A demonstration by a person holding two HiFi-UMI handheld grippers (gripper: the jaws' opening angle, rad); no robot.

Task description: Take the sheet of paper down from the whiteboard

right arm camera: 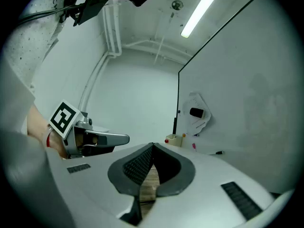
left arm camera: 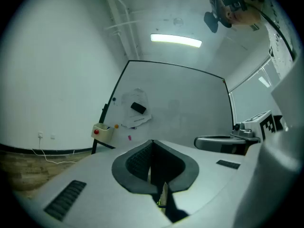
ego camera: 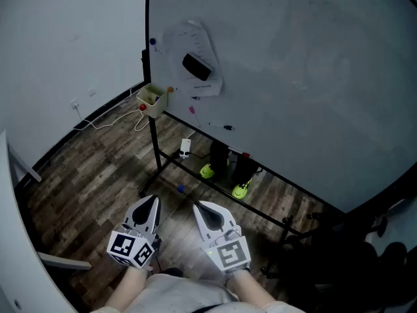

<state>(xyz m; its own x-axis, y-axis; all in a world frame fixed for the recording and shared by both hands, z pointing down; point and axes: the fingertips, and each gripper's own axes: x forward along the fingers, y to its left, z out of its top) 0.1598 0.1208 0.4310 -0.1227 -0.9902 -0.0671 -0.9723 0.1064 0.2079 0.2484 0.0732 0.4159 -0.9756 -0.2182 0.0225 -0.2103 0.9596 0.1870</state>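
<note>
Both jaws are together and empty. Left gripper [ego camera: 154,201] and right gripper [ego camera: 199,207] sit at 6 o'clock, with open floor [ego camera: 98,168] ahead. Sheet of paper [ego camera: 195,60] is at 11 o'clock by the whiteboard's [ego camera: 293,77] left edge, under a black eraser [ego camera: 196,66]. Yellowish box [ego camera: 151,98] hangs below it, contents unclear.

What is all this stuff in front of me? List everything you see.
whiteboard: one, white, on black stand
paper: one, white, upper left of whiteboard
eraser: one, black, on the paper
box: one, cream, whiteboard's left edge
marker: one, black, low on whiteboard
shoes: two, neon green, under whiteboard
cable: one, white, on floor
left gripper: one, white, shut, empty
right gripper: one, white, shut, empty
</note>
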